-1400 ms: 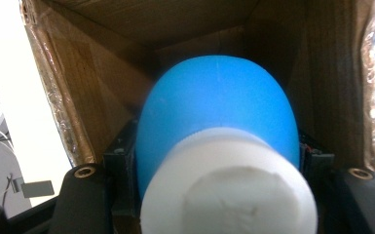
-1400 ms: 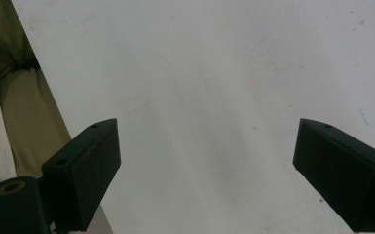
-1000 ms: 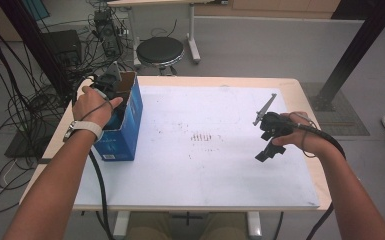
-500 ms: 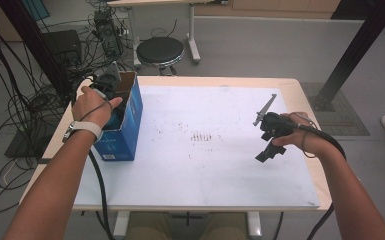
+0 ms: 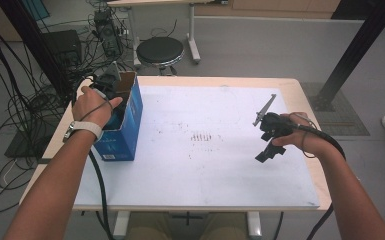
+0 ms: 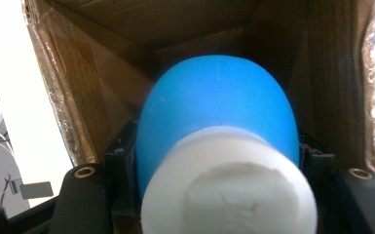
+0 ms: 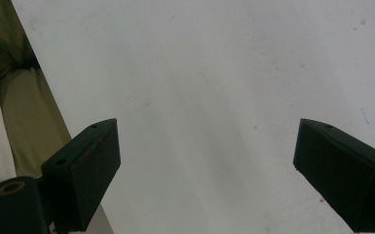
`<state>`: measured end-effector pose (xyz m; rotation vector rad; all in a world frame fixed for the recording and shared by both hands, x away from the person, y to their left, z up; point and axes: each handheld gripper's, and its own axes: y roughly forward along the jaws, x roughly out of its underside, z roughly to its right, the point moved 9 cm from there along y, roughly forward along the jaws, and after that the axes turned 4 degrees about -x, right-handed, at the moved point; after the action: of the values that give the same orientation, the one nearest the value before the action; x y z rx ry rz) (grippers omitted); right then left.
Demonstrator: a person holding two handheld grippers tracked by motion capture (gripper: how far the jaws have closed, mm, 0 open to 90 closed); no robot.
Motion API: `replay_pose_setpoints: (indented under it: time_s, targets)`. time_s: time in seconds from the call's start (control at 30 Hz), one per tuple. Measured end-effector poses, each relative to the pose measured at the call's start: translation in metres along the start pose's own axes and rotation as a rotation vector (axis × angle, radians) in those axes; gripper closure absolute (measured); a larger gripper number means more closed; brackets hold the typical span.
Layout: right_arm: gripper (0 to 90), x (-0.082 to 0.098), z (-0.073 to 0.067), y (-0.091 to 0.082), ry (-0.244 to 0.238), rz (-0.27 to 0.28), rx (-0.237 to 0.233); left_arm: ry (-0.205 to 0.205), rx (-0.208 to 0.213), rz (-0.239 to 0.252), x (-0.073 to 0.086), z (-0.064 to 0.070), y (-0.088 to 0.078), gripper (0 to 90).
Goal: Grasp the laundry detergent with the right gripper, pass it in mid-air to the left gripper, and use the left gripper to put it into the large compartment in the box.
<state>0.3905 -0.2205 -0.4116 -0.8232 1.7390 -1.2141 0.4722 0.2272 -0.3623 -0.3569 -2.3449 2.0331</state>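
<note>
Nothing has moved since the earlier frames: both hands hold still. Left tool (image 6: pixel 214 195) is clamped on a blue bottle (image 6: pixel 219 112) inside the cardboard box (image 5: pixel 125 117), its white cap nearest the camera. Right tool (image 5: pixel 267 145) hangs with jaws apart over the worktop (image 5: pixel 205 165), well away.

High view overhead, gripper views close-up

Raw brown cardboard inside the box (image 6: pixel 321 73) — smooth matt blue bulb (image 6: pixel 214 107), rough white cap (image 6: pixel 229 185).

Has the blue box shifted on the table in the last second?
No. The box sits at the same spot by the table's left edge.
</note>
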Motion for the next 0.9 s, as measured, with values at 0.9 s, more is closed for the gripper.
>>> replay_pose_setpoints:
  time_s: [0.9]
  targets:
    - [9.5, 0.0001, -0.0022, 0.0019, 0.002, -0.008, -0.003, 0.016, 0.036, 0.021, 0.0002, -0.0006, -0.0036, 27.7]
